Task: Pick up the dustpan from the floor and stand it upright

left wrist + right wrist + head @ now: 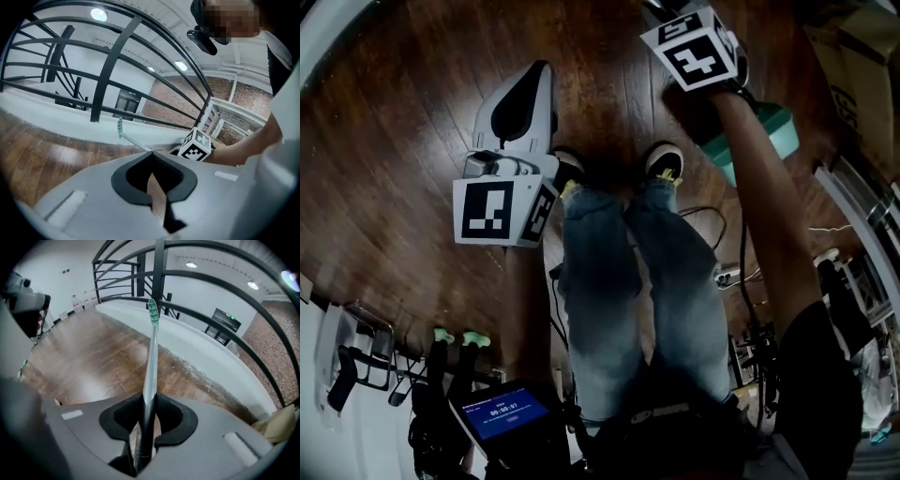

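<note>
Step, pick-up: you are clamping the right gripper (150, 399) on the handle (152, 348) of the dustpan (776, 124), left gripper (152, 154) closed empty; next calls for swinging it upright, steadily.

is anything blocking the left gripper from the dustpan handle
Nothing visible: from the left gripper, only bare wood floor lies before the dustpan handle, which the right gripper already clamps.

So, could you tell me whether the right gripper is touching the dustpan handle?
Touching: its own view shows the right gripper clamped on the dustpan handle.
</note>
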Demonstrator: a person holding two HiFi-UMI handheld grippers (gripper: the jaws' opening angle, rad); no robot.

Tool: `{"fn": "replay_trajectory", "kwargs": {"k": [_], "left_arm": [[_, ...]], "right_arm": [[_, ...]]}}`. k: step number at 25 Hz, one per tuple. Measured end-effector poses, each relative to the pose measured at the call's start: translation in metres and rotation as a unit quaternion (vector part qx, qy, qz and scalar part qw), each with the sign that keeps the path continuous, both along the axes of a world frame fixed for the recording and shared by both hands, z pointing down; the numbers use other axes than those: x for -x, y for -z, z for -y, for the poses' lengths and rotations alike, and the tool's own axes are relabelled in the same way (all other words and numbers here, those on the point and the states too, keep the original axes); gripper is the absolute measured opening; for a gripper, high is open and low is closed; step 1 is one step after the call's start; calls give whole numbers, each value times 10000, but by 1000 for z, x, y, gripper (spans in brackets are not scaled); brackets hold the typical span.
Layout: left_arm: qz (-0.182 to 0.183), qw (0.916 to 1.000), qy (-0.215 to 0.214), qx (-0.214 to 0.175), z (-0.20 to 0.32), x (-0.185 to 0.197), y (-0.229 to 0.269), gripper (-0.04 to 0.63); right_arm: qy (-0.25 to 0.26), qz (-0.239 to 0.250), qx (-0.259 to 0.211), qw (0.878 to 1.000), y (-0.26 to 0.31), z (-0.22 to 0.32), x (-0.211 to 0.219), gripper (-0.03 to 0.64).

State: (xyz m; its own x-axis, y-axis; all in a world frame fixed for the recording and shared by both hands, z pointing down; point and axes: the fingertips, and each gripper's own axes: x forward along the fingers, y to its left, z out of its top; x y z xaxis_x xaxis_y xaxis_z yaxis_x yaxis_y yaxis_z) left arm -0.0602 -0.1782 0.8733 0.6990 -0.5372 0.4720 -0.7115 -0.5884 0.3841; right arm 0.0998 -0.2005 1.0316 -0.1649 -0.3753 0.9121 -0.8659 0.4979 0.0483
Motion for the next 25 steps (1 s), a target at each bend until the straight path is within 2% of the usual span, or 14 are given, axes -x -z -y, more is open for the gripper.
{"fn": "replay_trajectory", "kwargs": {"k": [3,7,10,13,16,19,22,25], "left_arm": [[-33,10000,20,-51,-7,-2,61,17],[-147,9991,-157,-376,-3,-22,163,17],[-112,9982,-295,-502,-7,-44,213,17],[-152,9957,-577,-705,-11,-76,243,17],[-173,9932,-840,-790,-14,-90,262,17],[-162,9914,-1035,-789,-27,-100,267,17],[-117,9897,-1187,-792,-40,-113,263,17],[-38,9893,-1268,-727,-52,-117,256,17]], "right_arm": [[-168,156,-383,9990,81,-1,-8,89],[-646,386,-856,9935,192,-7,-31,87],[-929,493,-980,9896,240,-26,-53,84],[-1212,581,-1035,9855,260,-52,-76,81],[-1462,687,-980,9820,265,-81,-78,80],[-1504,920,-1188,9771,269,-102,-67,81],[-1432,1107,-1484,9722,278,-101,-55,80],[-1293,1222,-1458,9732,267,-102,-38,80]]}}
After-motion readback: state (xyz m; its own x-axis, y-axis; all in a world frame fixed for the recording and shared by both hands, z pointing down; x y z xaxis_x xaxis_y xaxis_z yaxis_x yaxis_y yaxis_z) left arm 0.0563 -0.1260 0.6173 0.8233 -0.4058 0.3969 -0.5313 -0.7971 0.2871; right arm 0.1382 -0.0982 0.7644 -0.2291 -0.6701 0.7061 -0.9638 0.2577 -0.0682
